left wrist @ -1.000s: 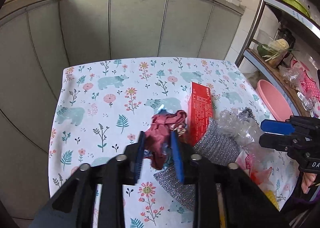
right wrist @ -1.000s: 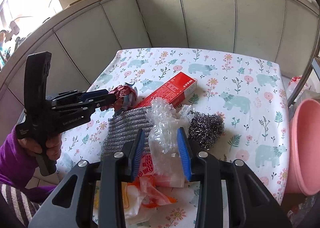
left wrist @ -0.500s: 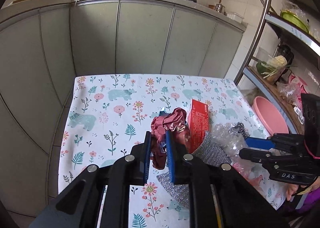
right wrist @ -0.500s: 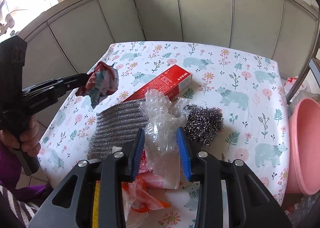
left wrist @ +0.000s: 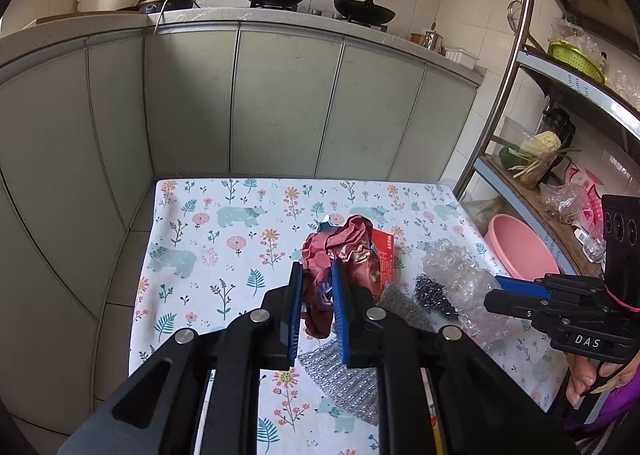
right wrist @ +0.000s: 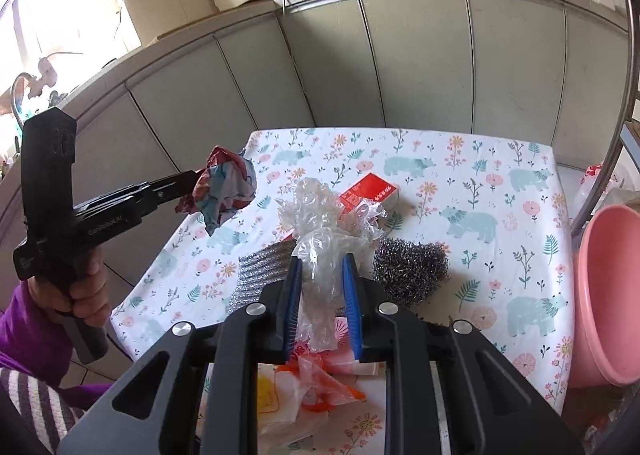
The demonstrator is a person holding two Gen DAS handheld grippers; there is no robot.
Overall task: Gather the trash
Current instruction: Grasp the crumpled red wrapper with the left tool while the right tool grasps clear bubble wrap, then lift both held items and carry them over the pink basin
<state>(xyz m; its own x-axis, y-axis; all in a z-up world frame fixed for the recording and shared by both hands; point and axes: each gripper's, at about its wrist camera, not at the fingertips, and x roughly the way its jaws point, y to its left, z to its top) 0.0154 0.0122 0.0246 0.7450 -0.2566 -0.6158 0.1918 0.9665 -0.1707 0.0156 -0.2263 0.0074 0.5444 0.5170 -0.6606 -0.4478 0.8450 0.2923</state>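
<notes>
My left gripper (left wrist: 316,275) is shut on a crumpled dark red wrapper (left wrist: 344,251) and holds it well above the table; the wrapper also shows in the right wrist view (right wrist: 226,185). My right gripper (right wrist: 322,271) is shut on a clear bubble-wrap piece (right wrist: 320,223), lifted above the table; the bubble wrap also shows in the left wrist view (left wrist: 460,279). On the floral tablecloth (right wrist: 460,175) lie a red box (right wrist: 370,193), a steel wool ball (right wrist: 410,269), a silver scouring cloth (right wrist: 260,269) and orange-white plastic wrappers (right wrist: 320,391).
A pink basin (right wrist: 608,295) stands right of the table, beside a metal shelf rack (left wrist: 516,55) with vegetables. Grey cabinets (left wrist: 280,103) with woks and a rice cooker stand behind the table. The floor gap lies left of the table.
Both grippers have risen from the table. The left one lifted the red wrapper up and back; the right one lifted the bubble wrap off the pile.
</notes>
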